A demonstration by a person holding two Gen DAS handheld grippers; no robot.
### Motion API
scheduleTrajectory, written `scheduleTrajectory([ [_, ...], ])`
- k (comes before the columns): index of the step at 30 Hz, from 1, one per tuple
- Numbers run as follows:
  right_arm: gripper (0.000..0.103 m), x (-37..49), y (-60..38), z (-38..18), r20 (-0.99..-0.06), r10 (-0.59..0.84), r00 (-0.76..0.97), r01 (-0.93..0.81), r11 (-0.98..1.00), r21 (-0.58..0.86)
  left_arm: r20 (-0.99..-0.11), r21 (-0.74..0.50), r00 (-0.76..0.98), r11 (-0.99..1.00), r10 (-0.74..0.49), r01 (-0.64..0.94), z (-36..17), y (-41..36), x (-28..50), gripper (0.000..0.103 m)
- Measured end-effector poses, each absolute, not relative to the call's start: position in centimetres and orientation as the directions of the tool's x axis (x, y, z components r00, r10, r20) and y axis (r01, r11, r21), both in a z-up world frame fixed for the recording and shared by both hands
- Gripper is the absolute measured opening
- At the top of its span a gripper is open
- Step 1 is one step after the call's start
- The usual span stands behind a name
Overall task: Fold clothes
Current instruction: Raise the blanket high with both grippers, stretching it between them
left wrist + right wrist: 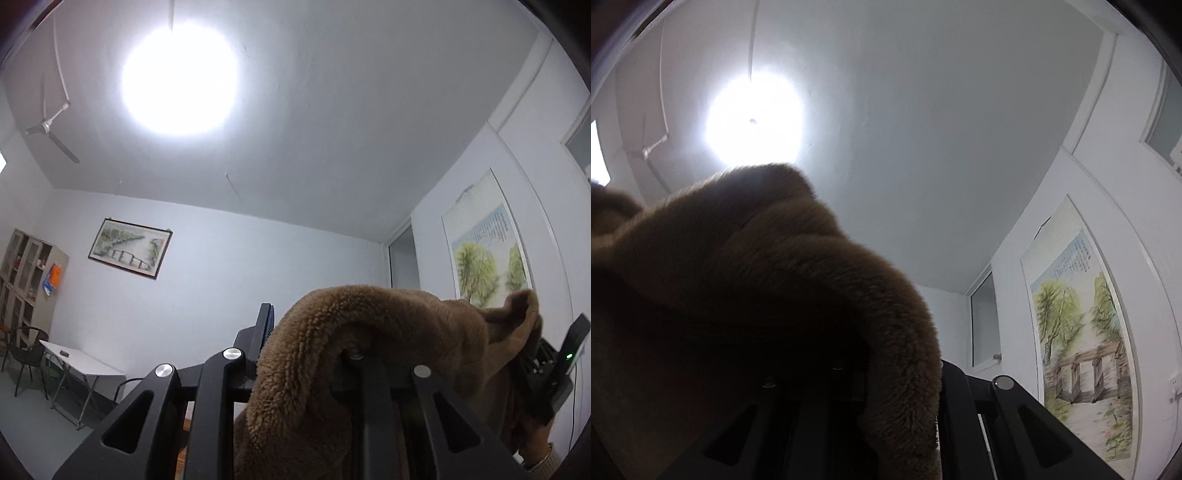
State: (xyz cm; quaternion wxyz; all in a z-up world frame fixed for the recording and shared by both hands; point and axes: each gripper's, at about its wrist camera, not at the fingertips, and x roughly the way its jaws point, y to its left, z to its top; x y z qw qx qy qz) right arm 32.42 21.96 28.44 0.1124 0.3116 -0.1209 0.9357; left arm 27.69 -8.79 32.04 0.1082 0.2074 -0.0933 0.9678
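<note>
Left wrist view shows both grippers, left (306, 354) and right (532, 354), clamped on a raised brown fleece (369, 317), likely to spread it for folding.

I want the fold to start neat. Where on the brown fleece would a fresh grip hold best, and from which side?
Probably the rolled edge of the fleece, between the left gripper and right gripper, taken from below: it arches up there as a thick ridge, and the rest hangs hidden.
</note>
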Motion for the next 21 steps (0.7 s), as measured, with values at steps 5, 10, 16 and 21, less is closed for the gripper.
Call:
scheduleTrajectory([
  [5, 0.009, 30.9, 23.3, 25.8, 0.527, 0.132, -0.84, -0.242, -0.959, -0.145, 0.34, -0.138, -0.921, -0.959, 0.189, -0.248, 30.7, -8.6, 25.7, 0.025],
  [10, 0.009, 34.0, 23.8, 26.6, 0.64, 0.17, -0.749, -0.31, -0.944, -0.111, 0.389, -0.108, -0.899, -0.96, 0.2, -0.26, 31.1, -8.0, 27.3, 0.023],
  [16, 0.009, 36.0, 24.4, 28.4, 0.688, 0.178, -0.703, -0.305, -0.95, -0.065, 0.455, -0.057, -0.863, -0.96, 0.219, -0.273, 32.0, -6.9, 31.0, 0.022],
  [21, 0.009, 36.7, 23.8, 29.9, 0.746, 0.177, -0.642, -0.34, -0.938, -0.069, 0.524, -0.054, -0.836, -0.973, 0.163, -0.224, 33.1, -7.5, 33.2, 0.022],
])
